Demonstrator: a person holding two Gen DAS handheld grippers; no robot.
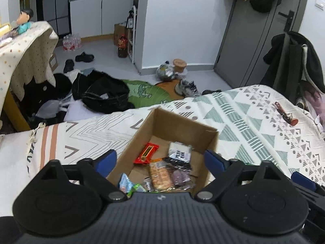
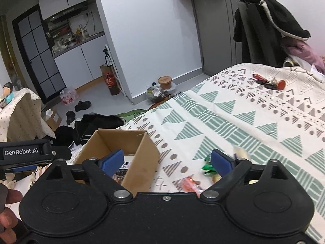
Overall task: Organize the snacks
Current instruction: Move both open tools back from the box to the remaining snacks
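Observation:
An open cardboard box (image 1: 174, 126) sits on the patterned bedspread. Inside lie a red packet (image 1: 146, 153), a black-and-white packet (image 1: 180, 151), a cracker pack (image 1: 160, 175) and a blue packet (image 1: 125, 184). My left gripper (image 1: 161, 160) hangs open over the box, holding nothing. In the right wrist view the box (image 2: 142, 162) is at the left. My right gripper (image 2: 167, 161) is open above the bedspread beside the box, its left pad over the box's opening. Loose snacks lie near its right finger: an orange packet (image 2: 190, 184) and a green packet (image 2: 207, 165).
A bunch of keys with a red tag (image 2: 268, 82) lies farther back on the bed. A chair draped with dark coats (image 2: 264, 30) stands behind the bed. Beyond the bed's edge the floor holds a black bag (image 1: 101, 93), shoes and bottles. A hand (image 2: 8, 213) shows at lower left.

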